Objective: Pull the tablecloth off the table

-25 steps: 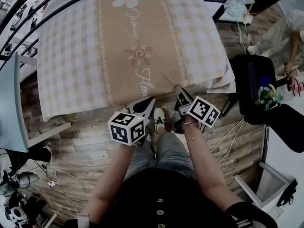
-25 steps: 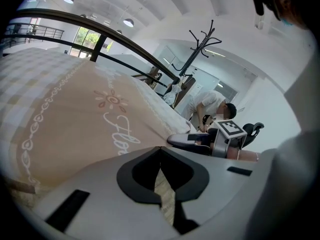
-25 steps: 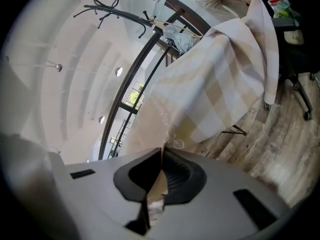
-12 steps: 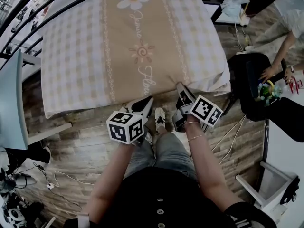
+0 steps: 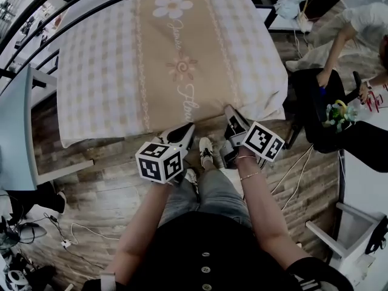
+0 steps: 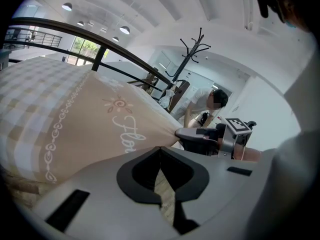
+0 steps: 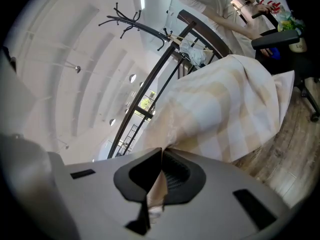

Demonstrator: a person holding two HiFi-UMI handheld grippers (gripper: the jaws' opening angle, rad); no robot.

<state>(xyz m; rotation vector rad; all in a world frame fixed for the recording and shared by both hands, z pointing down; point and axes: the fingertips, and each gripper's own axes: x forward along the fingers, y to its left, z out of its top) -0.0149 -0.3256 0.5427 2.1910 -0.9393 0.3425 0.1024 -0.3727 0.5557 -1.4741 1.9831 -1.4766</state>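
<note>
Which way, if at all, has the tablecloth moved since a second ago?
Yes, slightly: the tablecloth has drawn its near-left corner up-frame and right, away from the pale bar below.

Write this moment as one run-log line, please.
left gripper: clamps tablecloth edge | right gripper: clamps tablecloth edge | tablecloth: mostly spread flat

Checked beige tablecloth (image 5: 176, 65) with a flowered centre band over the whole hidden table, wood-plank floor (image 5: 109, 187) beneath.

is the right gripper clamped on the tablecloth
Yes, in the right gripper view the right gripper has its jaws shut on a pinched fold of the tablecloth.
</note>
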